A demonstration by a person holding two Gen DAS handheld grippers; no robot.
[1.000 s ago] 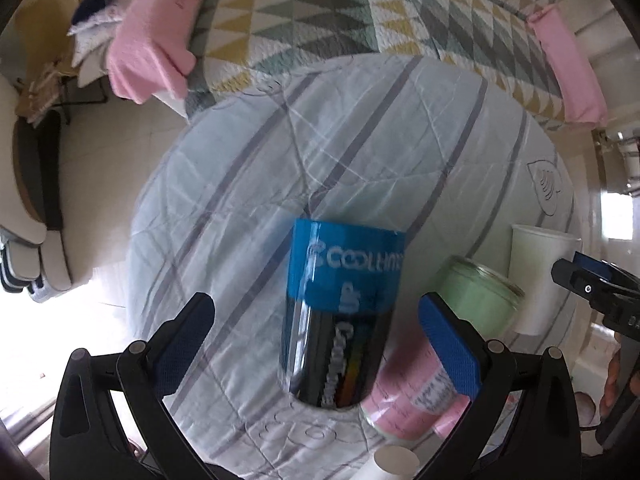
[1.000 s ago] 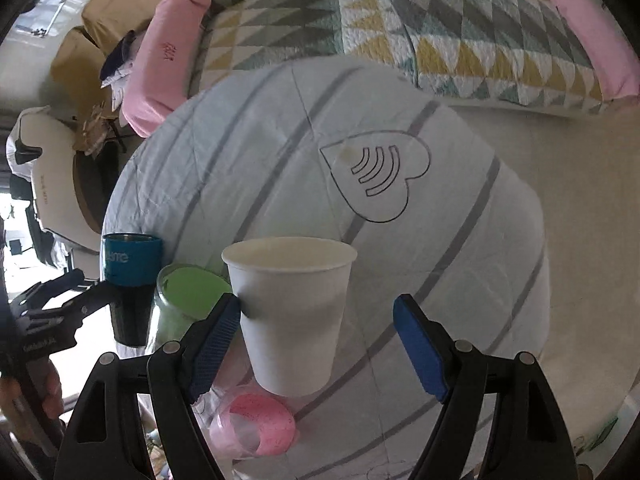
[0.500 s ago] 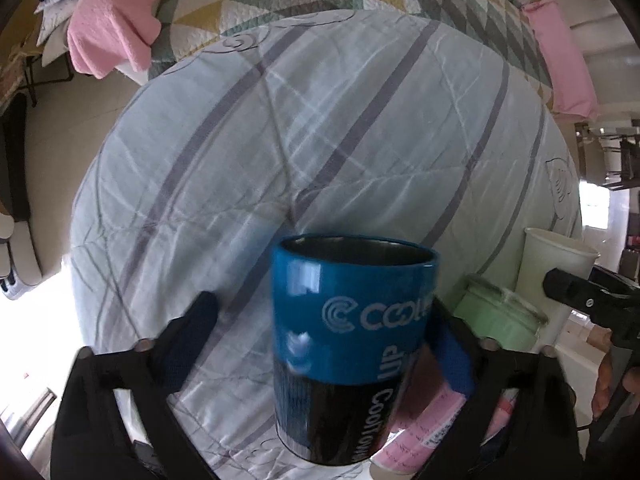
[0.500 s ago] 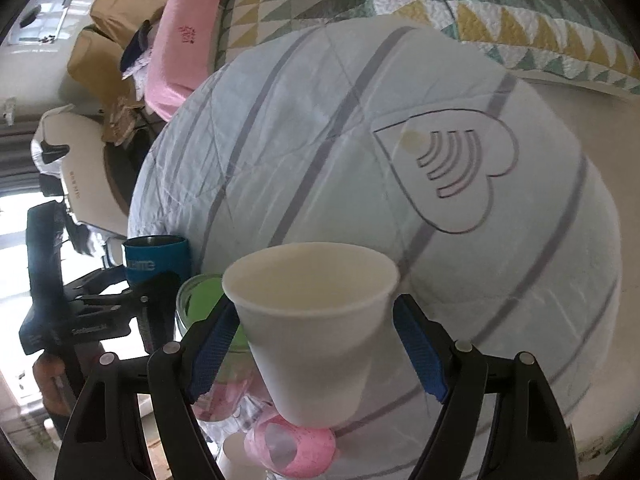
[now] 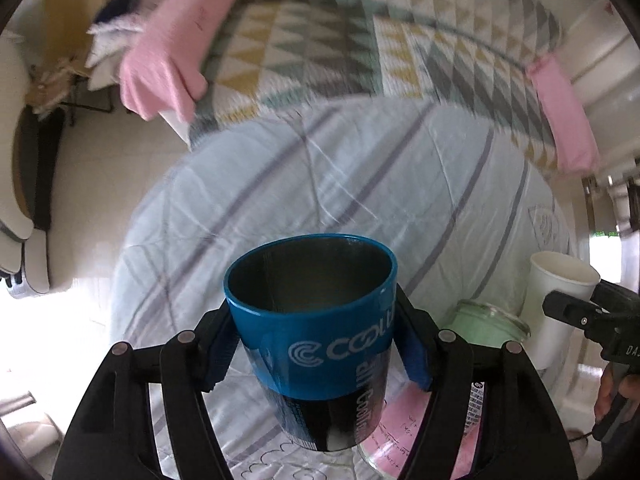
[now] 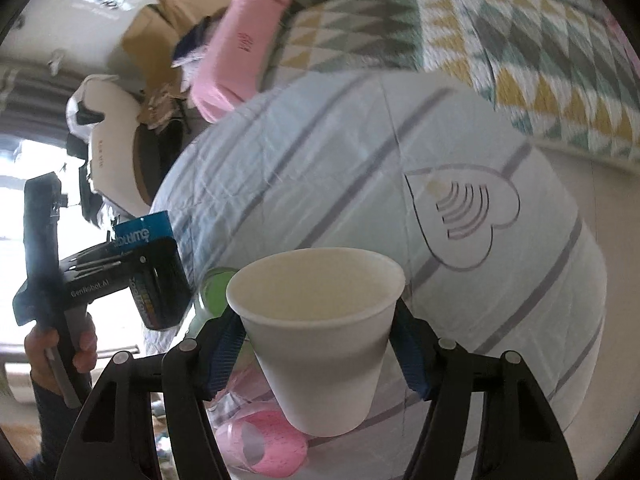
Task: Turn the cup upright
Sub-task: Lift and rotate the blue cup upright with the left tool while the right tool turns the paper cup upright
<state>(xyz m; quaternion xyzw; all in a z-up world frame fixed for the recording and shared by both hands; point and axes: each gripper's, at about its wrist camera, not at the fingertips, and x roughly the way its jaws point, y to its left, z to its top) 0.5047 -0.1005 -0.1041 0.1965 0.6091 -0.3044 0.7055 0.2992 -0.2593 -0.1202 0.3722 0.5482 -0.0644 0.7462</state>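
Both grippers are now lifting clear: left gripper clenching rigid, slick blue-banded metal tumbler below rim, right gripper pinching crushable white paper cup mid-wall.

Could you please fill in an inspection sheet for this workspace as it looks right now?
Surface: round table under a pale striped cloth with a heart print.
Job's things: blue mug and white paper cup, both mouth up and apparently lifted off the cloth.
Clutter: green-lidded glass jar; pink roll near the table edge.
Grippers: left tool shut on the blue mug; right tool shut on the white paper cup, blue pads on either side of each.
Cables: nothing seen.
Surroundings: bed with a triangle-patterned quilt, pink pillows, cardboard boxes; background motion-blurred.
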